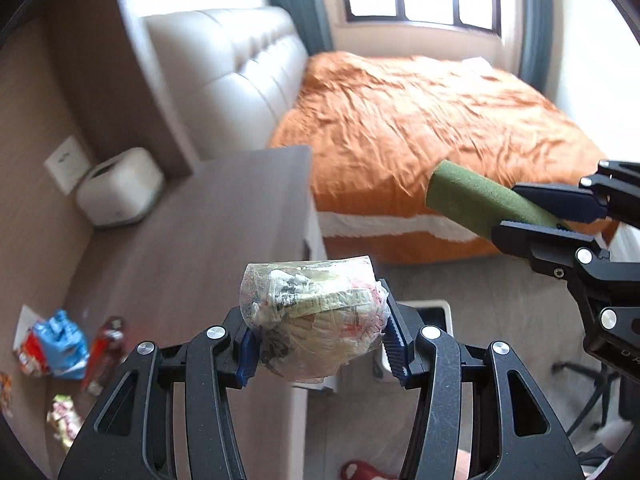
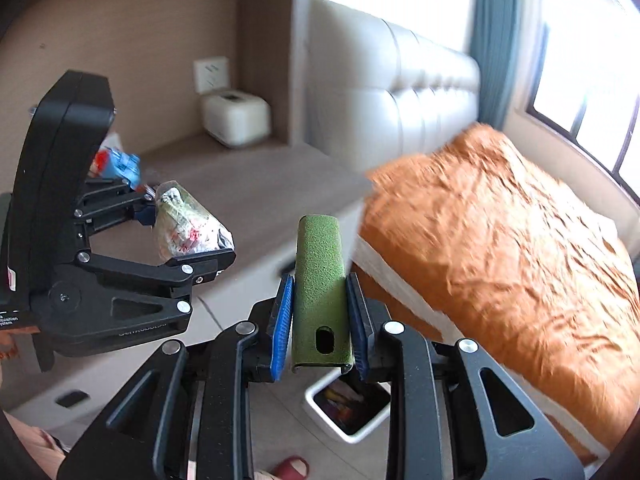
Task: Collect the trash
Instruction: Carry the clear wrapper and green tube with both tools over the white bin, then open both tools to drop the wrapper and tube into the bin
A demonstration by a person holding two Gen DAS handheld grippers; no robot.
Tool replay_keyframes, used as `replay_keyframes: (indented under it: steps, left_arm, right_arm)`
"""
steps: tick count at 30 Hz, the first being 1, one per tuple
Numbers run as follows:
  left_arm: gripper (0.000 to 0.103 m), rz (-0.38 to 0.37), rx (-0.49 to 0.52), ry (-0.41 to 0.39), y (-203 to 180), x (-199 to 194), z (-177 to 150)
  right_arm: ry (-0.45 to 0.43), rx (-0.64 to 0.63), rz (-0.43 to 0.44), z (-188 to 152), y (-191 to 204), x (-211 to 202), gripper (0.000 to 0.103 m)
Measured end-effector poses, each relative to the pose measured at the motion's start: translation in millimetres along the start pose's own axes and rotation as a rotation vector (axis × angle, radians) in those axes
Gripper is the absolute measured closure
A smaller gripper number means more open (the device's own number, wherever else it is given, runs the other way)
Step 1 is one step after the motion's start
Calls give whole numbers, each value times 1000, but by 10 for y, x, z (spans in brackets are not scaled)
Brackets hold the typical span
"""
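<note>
1. Bedding in rumpled orange covered the bed (image 1: 420, 128), which filled the right half of the left wrist view, with a pale padded headboard (image 1: 240, 80) at upper left.
2. Along the left side ran the brown tabletop (image 1: 192, 240), bearing a white box-shaped device (image 1: 120, 188) by the wall; loose wrappers (image 1: 56, 344), task trash not yet gathered, lay at the lower left of the frame.
3. Low in the middle of the right wrist view stood a white bin (image 2: 348, 404) on the floor, with bright scraps already inside; it looked like the likely drop point.
4. The left claw (image 1: 318, 340) was about half open, its blue pads pressed on either side of a clear-wrapped bundle (image 1: 312, 320) of crumpled paper and plastic at bottom centre. Judged by its look, the bundle was light, soft and crushable, with slick film, so a hold across its middle suited it best.
5. The right claw (image 2: 322, 316) was at its narrowest, clamped on a green foam-covered sleeve (image 2: 320, 288) at centre frame, gripped near the end with the slot. It seemed light and fairly stiff, and its rough skin should resist slipping.
6. Both pieces hung in the air between the tabletop and the bed, touching neither.
</note>
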State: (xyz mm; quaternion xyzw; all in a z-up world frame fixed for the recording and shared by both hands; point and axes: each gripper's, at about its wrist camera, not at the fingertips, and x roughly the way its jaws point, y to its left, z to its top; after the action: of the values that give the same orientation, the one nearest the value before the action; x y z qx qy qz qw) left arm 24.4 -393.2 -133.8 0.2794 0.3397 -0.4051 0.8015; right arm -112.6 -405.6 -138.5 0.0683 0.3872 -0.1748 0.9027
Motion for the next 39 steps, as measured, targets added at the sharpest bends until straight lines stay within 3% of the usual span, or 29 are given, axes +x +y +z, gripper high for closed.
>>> replay_keyframes:
  steps: [8, 16, 23, 30, 36, 38, 39]
  left_arm:
    - [53, -138, 150, 151, -883, 1216, -91]
    - [53, -230, 273, 296, -1514, 2677, -603]
    - [53, -294, 345, 394, -1905, 3830, -1154]
    - [53, -337, 388, 458, -2118, 4562, -1595]
    - [51, -395, 383, 496, -2203, 4944, -1923]
    - [33, -434, 390, 512, -2249, 5046, -2021]
    - [5, -444, 393, 515, -2264, 5071, -2050]
  right_arm:
    - [187, 38, -7, -773, -674, 943, 75]
    - [338, 30, 56, -1753, -1128, 2185, 75]
    - [454, -29, 103, -2593, -1276, 3224, 75]
    - [521, -73, 141, -3200, -1336, 3911, 75]
    - [529, -115, 186, -3495, -1271, 4169, 74]
    - [534, -127, 210, -3555, -1265, 4222, 32]
    - [514, -139, 211, -3579, -1259, 4222, 6]
